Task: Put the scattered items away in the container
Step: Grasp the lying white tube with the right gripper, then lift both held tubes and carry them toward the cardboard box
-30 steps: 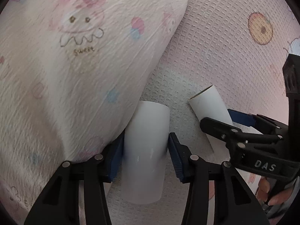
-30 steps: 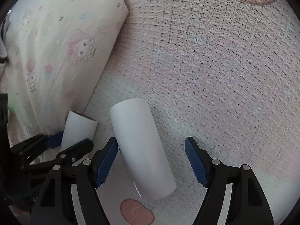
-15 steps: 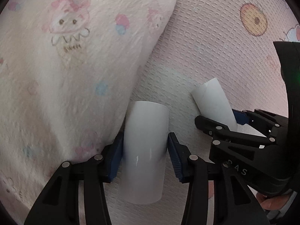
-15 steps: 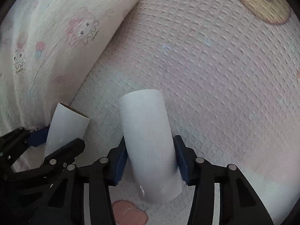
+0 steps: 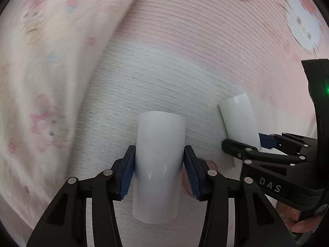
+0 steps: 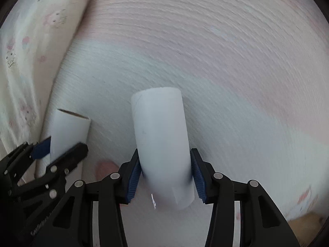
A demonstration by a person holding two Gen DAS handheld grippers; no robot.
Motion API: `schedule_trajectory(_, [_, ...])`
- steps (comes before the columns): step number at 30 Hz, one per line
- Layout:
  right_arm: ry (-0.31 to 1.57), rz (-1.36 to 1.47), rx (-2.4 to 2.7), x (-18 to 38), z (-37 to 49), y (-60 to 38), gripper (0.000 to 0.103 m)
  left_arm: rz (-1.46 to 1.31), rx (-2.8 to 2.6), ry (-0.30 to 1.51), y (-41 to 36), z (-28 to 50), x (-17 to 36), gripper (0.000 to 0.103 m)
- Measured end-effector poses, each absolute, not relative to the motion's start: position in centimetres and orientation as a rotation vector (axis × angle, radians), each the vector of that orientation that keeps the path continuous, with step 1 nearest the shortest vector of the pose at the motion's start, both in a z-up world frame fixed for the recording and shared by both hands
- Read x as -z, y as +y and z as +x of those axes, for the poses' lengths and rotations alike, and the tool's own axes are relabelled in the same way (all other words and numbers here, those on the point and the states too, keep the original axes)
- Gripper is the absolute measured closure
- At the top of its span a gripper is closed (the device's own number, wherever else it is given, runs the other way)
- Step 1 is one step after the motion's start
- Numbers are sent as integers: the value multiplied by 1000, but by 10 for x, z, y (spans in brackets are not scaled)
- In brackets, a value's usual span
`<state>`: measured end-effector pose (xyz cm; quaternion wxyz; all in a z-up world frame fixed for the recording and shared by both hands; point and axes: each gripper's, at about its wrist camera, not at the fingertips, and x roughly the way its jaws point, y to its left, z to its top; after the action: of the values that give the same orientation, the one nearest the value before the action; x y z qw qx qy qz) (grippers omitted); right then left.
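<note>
Since the earlier pictures, both hand-held tools had slid across the waffle-weave blanket (image 5: pixel 205 47), so the printed pillow (image 5: pixel 51 72) sat further toward the left edge of each view and the cloth was smeared with motion blur. The right gripper (image 6: pixel 165 177) had closed from a wide stance a second before; its blue fingers (image 6: pixel 134 177) were now clenched against both sides of a white cardboard tube (image 6: pixel 162 144) at the lower centre of the right wrist view. The left gripper (image 5: pixel 159 173) likewise grasped a second white tube (image 5: pixel 158 164) at the lower centre of the left wrist view, blue fingers (image 5: pixel 128 175) pressed to its flanks, much as they had been before.

Each tube pointed away from its camera toward the middle of the frame. In the left wrist view the right gripper and its tube showed at the right edge (image 5: pixel 238 121), with fingertips of the person's hand (image 5: pixel 302 224) at the lower right. In the right wrist view the left gripper's tube (image 6: pixel 67 131) showed at the lower left, just beside the pillow. No container appeared in either view.
</note>
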<state>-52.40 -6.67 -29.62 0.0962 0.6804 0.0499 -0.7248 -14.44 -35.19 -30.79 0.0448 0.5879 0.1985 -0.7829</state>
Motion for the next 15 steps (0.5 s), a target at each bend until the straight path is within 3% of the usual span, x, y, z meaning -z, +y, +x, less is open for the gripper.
schedule_trajectory(12, [-15,2254,2205,300,-477,36,59,2024,2529,468,-244,-153,312,53])
schedule_trajectory(15, [-75,2242,2201,303,-477,51,59,2030,2525,397,-226,-206,327,53])
